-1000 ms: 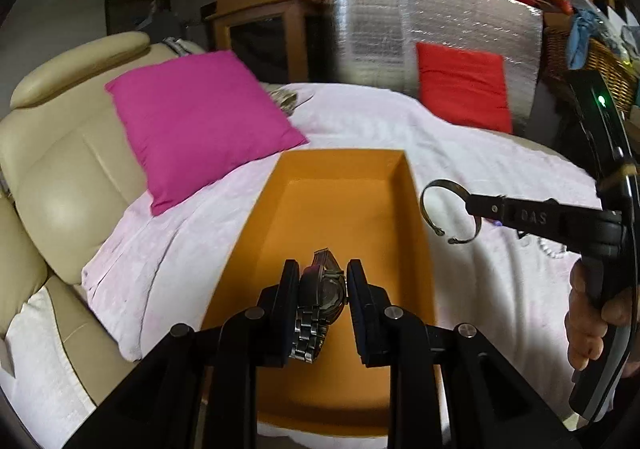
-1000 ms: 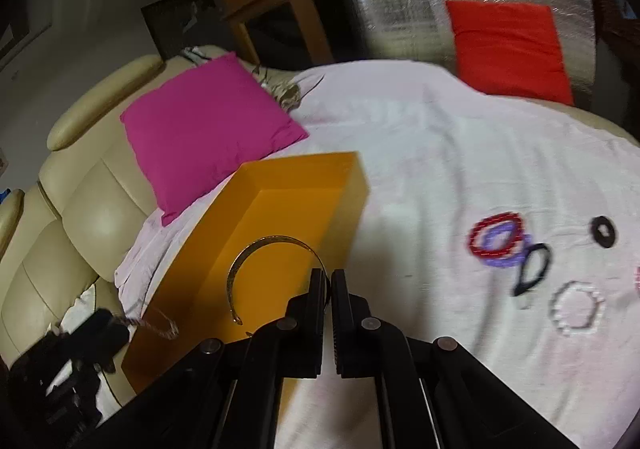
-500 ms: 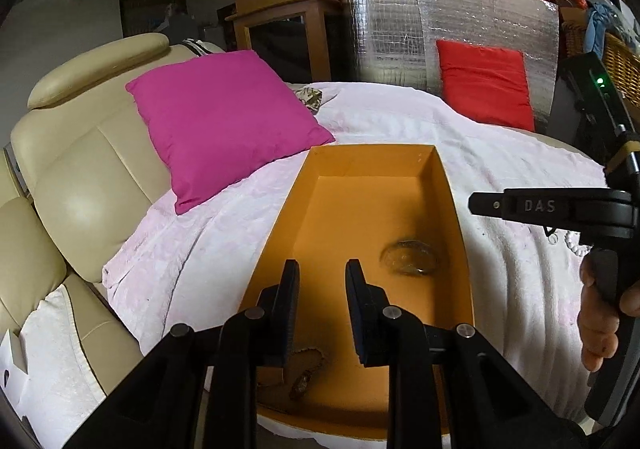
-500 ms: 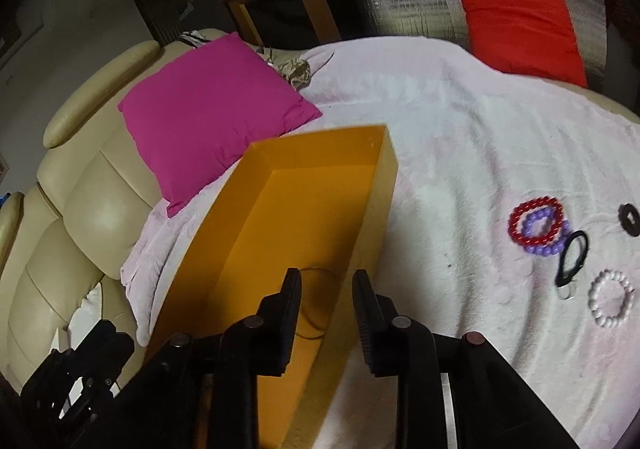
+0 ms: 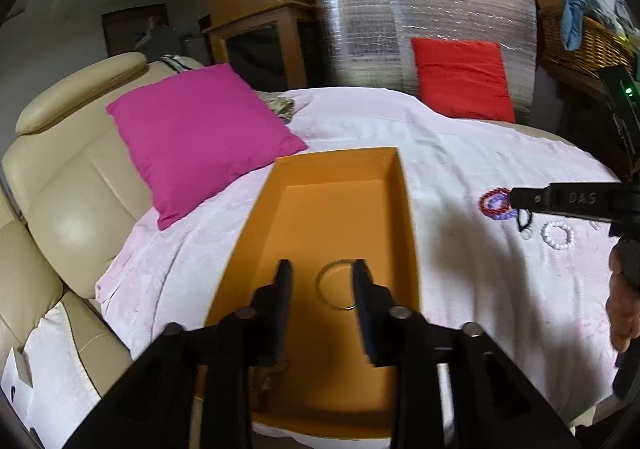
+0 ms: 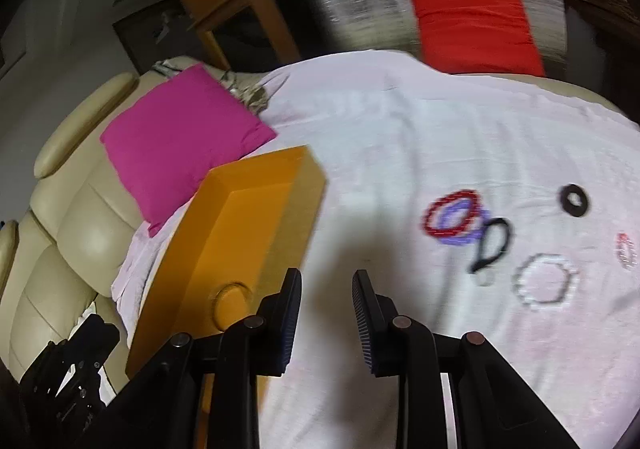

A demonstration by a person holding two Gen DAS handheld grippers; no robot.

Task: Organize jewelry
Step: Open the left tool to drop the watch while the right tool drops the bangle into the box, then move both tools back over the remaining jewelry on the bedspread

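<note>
left tongs (image 5: 320,285) just opened, watch gone | right tongs (image 6: 326,305) apart, bangle (image 5: 336,285) now in box (image 5: 408,217)

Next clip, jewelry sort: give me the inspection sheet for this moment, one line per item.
Surface: pale pink sheet spread over a beige sofa.
Job's things: orange box holding a metal bangle; red, purple and white bead bracelets and black loops on the sheet.
Clutter: pink cushion, red cushion.
Grippers: left gripper open over the box, jaws just opened wider; right gripper open and empty over the sheet.
Cables: nothing seen.
Surroundings: foil panel, wicker basket, wooden cabinet.
</note>
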